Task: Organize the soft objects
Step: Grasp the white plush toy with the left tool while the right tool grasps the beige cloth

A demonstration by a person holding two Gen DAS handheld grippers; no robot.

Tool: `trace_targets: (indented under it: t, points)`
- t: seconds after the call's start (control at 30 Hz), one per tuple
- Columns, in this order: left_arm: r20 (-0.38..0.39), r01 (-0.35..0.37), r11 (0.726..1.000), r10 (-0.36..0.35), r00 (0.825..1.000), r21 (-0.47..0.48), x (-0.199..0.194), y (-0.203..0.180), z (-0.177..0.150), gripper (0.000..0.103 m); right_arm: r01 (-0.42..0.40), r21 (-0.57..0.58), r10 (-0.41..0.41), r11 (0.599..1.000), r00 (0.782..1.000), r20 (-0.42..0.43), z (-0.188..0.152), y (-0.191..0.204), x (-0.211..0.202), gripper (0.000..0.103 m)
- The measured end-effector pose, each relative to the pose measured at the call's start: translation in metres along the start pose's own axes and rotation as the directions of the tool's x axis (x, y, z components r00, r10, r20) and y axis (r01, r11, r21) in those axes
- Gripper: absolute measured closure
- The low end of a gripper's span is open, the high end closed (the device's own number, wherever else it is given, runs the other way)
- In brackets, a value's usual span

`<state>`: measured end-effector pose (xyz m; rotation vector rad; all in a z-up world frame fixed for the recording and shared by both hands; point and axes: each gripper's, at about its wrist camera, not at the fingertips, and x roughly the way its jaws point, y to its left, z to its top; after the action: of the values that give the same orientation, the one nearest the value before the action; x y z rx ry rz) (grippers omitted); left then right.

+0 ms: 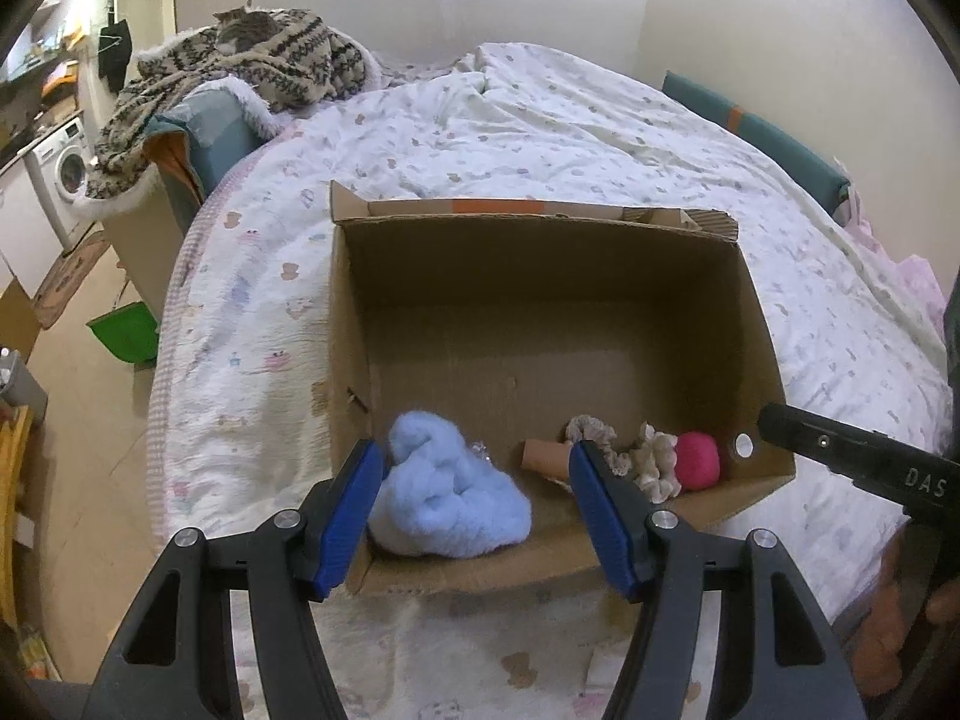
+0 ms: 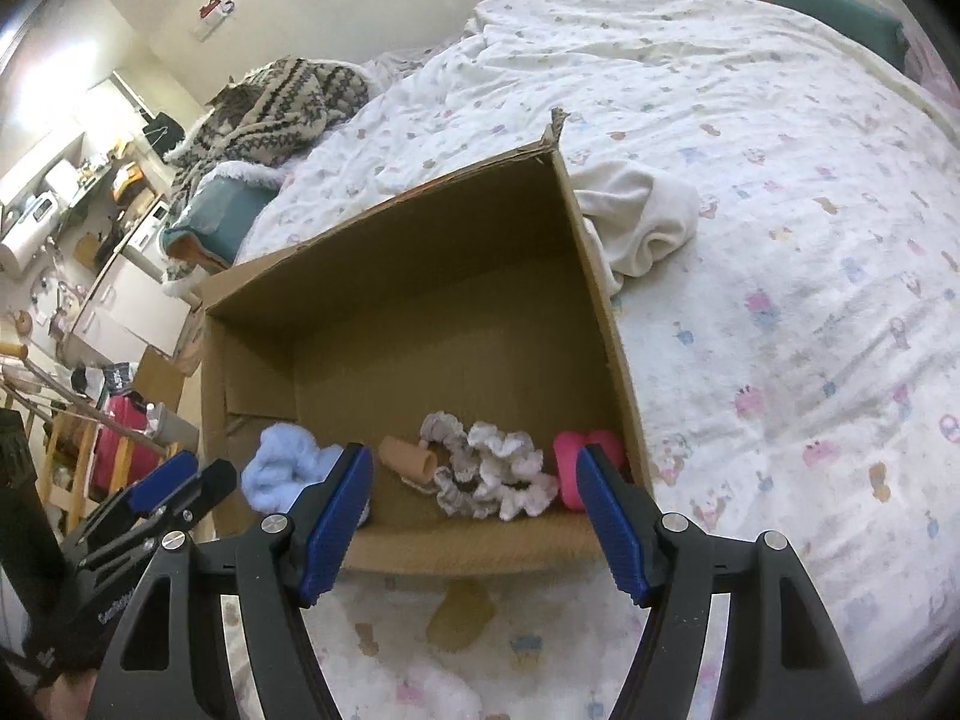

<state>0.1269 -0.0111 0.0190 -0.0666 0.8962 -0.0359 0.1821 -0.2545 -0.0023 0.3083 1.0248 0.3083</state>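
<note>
A light blue fluffy cloth point(image 1: 447, 495) is lying in the near left corner of the cardboard box point(image 1: 540, 300). Along the near wall a tan tube point(image 2: 409, 457), grey and white scrunchies point(image 2: 489, 468) and a pink soft toy point(image 2: 573, 462) are sitting toward the near right corner. The left gripper point(image 1: 477, 516) is hovering with fingers spread, holding nothing. The right gripper point(image 2: 474, 522) is likewise gaping. A white cloth point(image 2: 636, 222) is lying on the bed point(image 2: 780, 240), touching the box's right wall.

Place: home bedroom
Centre: bed point(image 1: 600, 138) with printed quilt point(image 2: 780, 240)
Upper left: cat point(image 1: 249, 29) on blanket point(image 1: 240, 84)
Far left: washing machine point(image 1: 63, 171)
</note>
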Motion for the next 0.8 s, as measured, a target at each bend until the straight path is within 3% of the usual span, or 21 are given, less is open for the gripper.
trace_targets:
  t: [0.3, 0.53, 0.7, 0.8]
  points:
    - [-0.05, -0.025, 1.0, 0.024, 0.998, -0.006, -0.008, -0.003, -0.025, 0.041, -0.01, 0.043, 0.011, 0.999, 1.0, -0.023, -0.018, -0.003, -0.011, 0.029]
    - [-0.144, 0.035, 0.994, -0.049, 0.988, -0.099, 0.001, -0.003, -0.05, 0.041, 0.031, 0.063, -0.026, 0.998, 0.996, -0.081, -0.038, -0.007, -0.008, 0.029]
    - [-0.279, 0.089, 0.984, -0.131, 0.951, -0.156, 0.024, -0.011, -0.076, 0.041, 0.061, 0.082, -0.05, 0.995, 0.991, -0.12, -0.046, -0.017, -0.003, 0.029]
    - [-0.345, 0.128, 0.982, -0.168, 0.923, -0.138, 0.037, -0.028, -0.092, 0.041, 0.09, 0.091, -0.076, 0.992, 0.986, -0.147, -0.05, -0.024, 0.002, 0.029]
